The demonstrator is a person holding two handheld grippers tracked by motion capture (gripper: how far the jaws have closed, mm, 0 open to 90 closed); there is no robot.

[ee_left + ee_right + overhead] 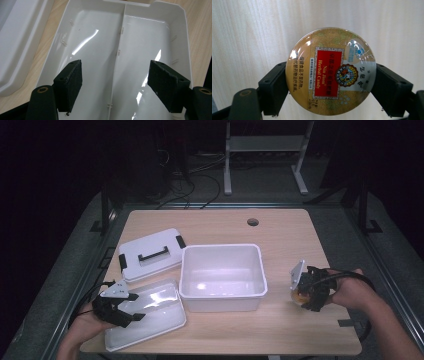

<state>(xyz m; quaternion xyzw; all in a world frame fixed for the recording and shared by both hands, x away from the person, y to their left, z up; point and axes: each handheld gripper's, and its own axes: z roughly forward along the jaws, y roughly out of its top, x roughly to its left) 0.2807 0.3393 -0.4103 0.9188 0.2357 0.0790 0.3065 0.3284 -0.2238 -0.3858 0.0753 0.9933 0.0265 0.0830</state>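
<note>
I count one tin [331, 71], one tub [222, 276], one tray [150, 317], and probably one lid [150, 254] at ten o'clock. My right tool [331, 82] clamps the tin; the left tool [115, 85] gapes empty over the tray.

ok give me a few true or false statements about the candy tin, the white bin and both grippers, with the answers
1. The right gripper grips a round herbal candy tin between its pads. True.
2. The tin already lies inside the white bin. False: it is in the right gripper, to the right of the bin above the table.
3. The left gripper is over the clear divided tray with nothing between its jaws. True.
4. The lid with the black handle is on the bin. False: it lies on the table, left of the bin.
</note>
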